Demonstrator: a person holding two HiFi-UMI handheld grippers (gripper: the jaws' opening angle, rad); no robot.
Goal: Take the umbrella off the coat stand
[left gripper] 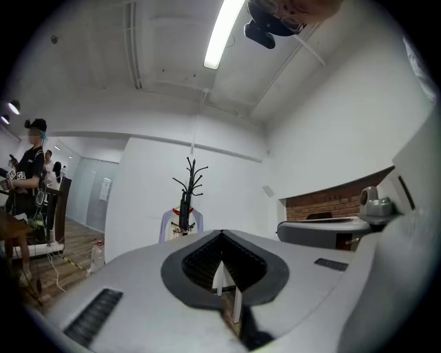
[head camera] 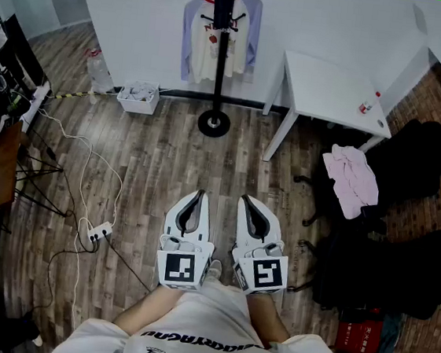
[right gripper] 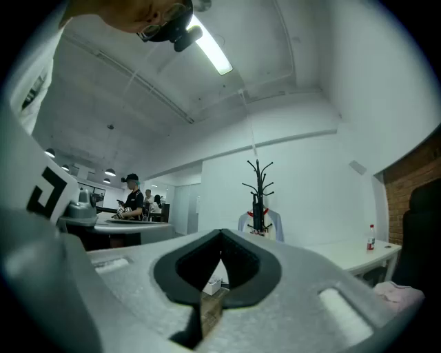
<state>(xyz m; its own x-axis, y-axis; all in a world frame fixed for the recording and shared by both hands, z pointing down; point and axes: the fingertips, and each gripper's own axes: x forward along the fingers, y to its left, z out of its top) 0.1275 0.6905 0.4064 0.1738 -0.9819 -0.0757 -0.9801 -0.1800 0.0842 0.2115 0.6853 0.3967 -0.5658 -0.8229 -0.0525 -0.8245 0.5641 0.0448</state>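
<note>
Wood-plank floor point(head camera: 151, 164), white wall point(head camera: 144, 13); coat stand point(head camera: 218, 76), seemingly dark umbrella point(left gripper: 185, 209) hung; left gripper point(head camera: 200, 193), right gripper point(head camera: 244, 199) fingers point(head camera: 267, 221) clenched, empty.

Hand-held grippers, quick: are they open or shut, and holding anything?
Left hand-held gripper: shut, holding nothing.
Right hand-held gripper: shut, holding nothing.

Head cam sits up top looking steeply down at the wood floor point(head camera: 151, 164), with the left gripper point(head camera: 200, 195) and right gripper point(head camera: 244, 200) close underneath it and the coat stand point(head camera: 221, 53) way off near the top of frame. Each gripper cam rides just behind its own jaws, aimed level across the room. All three views share that coat stand against the white wall point(head camera: 144, 13). The right gripper view and head view also both catch the white table point(right gripper: 351, 251).
</note>
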